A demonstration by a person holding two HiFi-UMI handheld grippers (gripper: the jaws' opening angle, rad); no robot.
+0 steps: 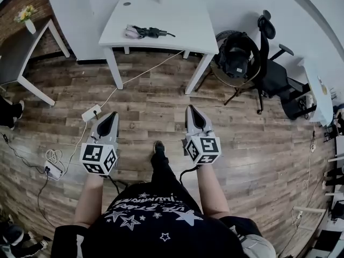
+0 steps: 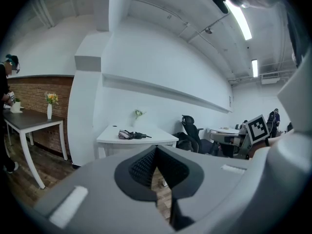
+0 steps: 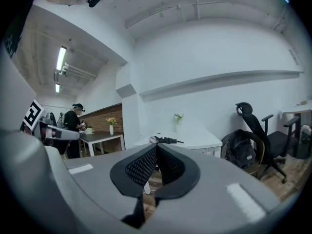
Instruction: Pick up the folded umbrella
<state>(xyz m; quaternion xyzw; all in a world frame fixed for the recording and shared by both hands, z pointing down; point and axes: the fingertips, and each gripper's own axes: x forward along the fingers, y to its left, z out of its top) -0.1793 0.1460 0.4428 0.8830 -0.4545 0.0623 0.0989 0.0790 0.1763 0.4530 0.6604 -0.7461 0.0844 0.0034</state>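
The folded umbrella (image 1: 148, 32), dark with a pale pinkish end, lies on the white table (image 1: 177, 20) at the far side of the wood floor. It also shows in the left gripper view as the umbrella (image 2: 132, 135) on that table, and in the right gripper view as the umbrella (image 3: 165, 140). My left gripper (image 1: 113, 113) and right gripper (image 1: 192, 108) are held side by side over the floor, well short of the table and pointing toward it. The left gripper (image 2: 156, 149) is shut and holds nothing. The right gripper (image 3: 157, 146) is likewise shut and holds nothing.
A chair carrying a black backpack (image 1: 236, 55) and an office chair (image 1: 274, 74) stand right of the table. A dark table (image 1: 21, 47) with a flower vase is at the left. A power strip (image 1: 90, 113) and cables lie on the floor. A person (image 3: 75, 126) stands by the dark table.
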